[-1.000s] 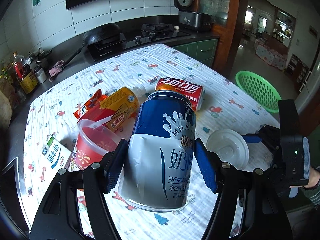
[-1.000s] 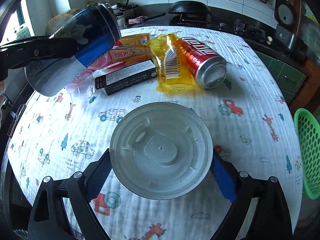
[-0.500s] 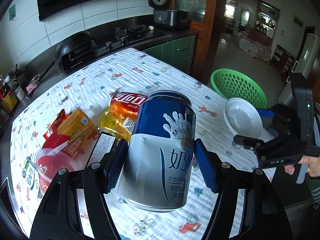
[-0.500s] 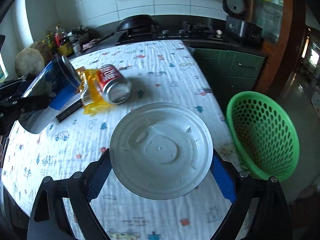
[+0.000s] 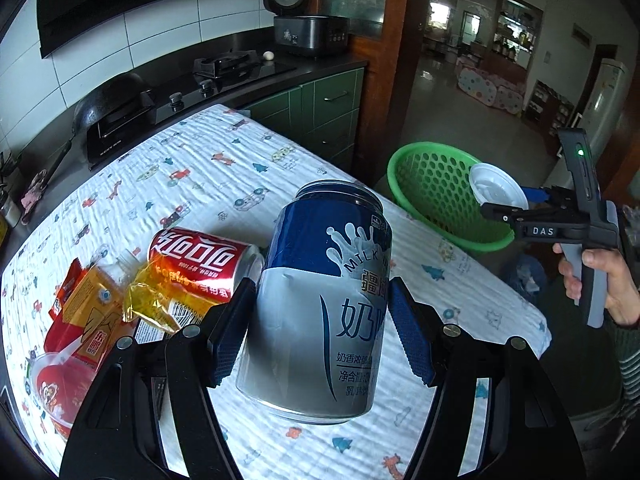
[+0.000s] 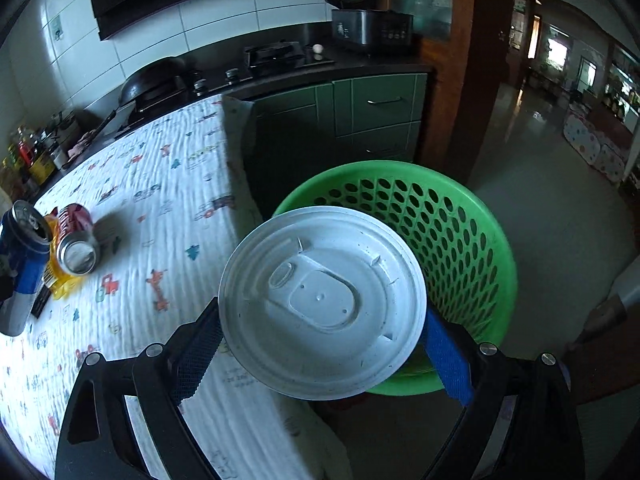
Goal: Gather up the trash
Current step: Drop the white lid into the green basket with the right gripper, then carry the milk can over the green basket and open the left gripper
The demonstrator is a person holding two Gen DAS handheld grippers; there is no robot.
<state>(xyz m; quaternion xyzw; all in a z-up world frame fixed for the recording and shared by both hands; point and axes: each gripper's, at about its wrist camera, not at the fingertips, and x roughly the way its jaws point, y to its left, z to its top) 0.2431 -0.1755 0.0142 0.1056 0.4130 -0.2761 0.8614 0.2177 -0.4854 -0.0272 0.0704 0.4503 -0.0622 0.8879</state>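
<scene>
Left gripper (image 5: 320, 332) jaws clamped on a load — right gripper (image 6: 322, 344) likewise, extended forward.

The green basket (image 6: 472, 240) stands off the tabletop's (image 5: 224, 168) right edge, its mouth unobstructed apart from the white lid (image 6: 324, 300) hanging over its near rim. A Coca-Cola can (image 5: 200, 264), yellow wrapper (image 5: 160, 300) and cartons (image 5: 84, 312) crowd the tabletop's left edge. Bare cloth runs between that pile and the right edge.
</scene>
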